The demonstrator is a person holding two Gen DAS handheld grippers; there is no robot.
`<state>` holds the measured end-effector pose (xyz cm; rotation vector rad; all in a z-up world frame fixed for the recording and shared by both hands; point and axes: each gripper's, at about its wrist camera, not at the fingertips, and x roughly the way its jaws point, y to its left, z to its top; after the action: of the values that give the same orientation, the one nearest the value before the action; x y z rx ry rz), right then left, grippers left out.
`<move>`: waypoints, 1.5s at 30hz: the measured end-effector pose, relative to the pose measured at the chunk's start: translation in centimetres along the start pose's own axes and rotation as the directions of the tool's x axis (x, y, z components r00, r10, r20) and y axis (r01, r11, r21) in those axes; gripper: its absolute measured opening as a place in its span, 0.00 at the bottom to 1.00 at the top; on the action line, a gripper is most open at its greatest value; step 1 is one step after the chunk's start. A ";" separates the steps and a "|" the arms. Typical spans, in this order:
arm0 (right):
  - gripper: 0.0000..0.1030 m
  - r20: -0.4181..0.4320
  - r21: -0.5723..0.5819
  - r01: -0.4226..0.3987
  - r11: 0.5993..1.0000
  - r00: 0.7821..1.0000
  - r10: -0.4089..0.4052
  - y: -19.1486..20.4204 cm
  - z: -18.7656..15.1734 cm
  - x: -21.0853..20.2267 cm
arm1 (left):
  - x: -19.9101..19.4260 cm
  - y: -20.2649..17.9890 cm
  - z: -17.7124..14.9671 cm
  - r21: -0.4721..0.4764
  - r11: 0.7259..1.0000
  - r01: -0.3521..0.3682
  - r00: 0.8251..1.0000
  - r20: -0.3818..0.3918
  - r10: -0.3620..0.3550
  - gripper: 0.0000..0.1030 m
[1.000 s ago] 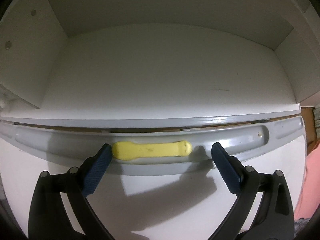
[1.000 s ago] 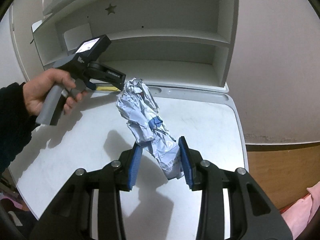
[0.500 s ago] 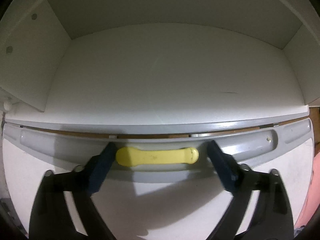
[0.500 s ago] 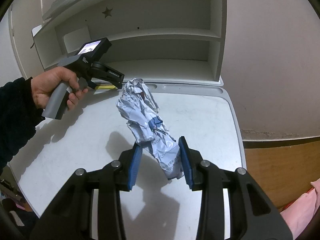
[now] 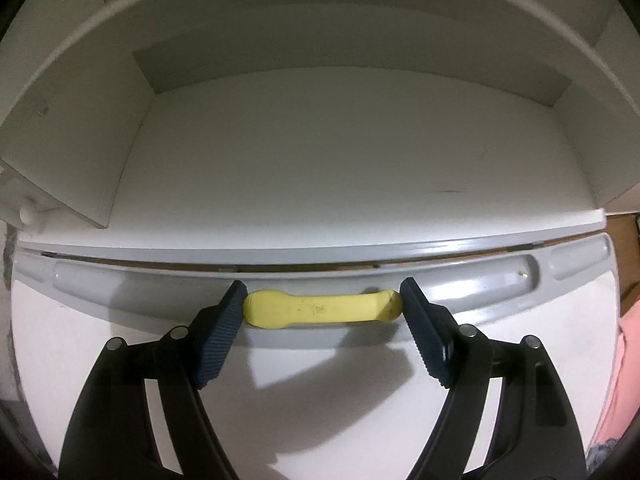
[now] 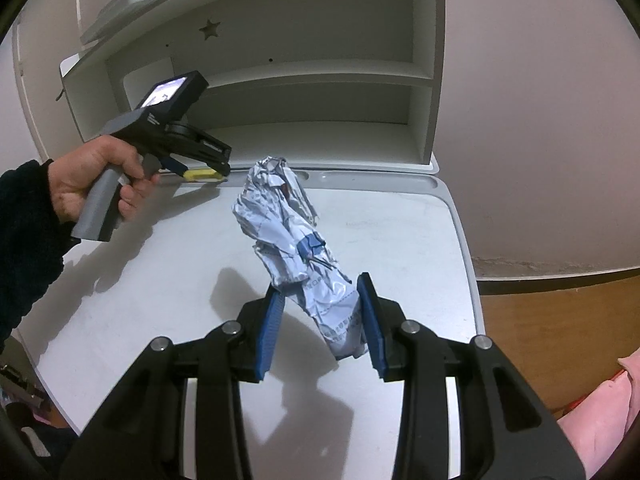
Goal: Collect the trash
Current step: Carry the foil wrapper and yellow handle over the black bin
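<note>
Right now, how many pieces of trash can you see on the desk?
2. A yellow piece lies in the desk's back groove between the left gripper fingers. A crumpled wrapper is held in the right gripper. More may be hidden.

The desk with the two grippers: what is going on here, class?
A person is collecting trash with a handheld gripper in each hand. The right gripper is shut on a crumpled blue-and-white wrapper, held above the white desk. The left gripper is open, its fingers bracketing a yellow object lying lengthwise in the desk's grey groove; it is not yet clamped.
</note>
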<state>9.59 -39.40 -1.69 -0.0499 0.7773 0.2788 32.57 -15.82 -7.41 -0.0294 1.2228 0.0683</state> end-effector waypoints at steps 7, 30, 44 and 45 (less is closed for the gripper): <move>0.36 -0.013 0.027 0.024 0.999 1.000 -0.024 -0.3 -0.5 -1.1 | -3.7 -2.1 -2.6 0.080 0.996 0.034 0.998 0.049 -0.038 0.74; 0.36 -0.166 0.531 0.398 0.748 0.915 -0.368 -12.0 -23.5 -19.2 | -19.7 -27.7 -31.3 0.792 0.551 0.262 0.853 0.077 -0.516 0.74; 0.36 -0.340 0.713 0.486 0.504 0.870 -0.358 -17.0 -37.9 -20.7 | -10.9 -38.7 -45.1 0.906 0.262 0.332 0.824 -0.144 -0.548 0.74; 0.36 -0.351 0.721 0.489 0.492 0.869 -0.349 -17.4 -38.6 -20.3 | -10.5 -38.2 -45.6 0.907 0.256 0.335 0.830 -0.155 -0.536 0.74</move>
<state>-26.03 -66.48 -16.07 0.6016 0.9674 -0.5901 -11.15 -57.02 -13.65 0.6160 0.8630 -1.1347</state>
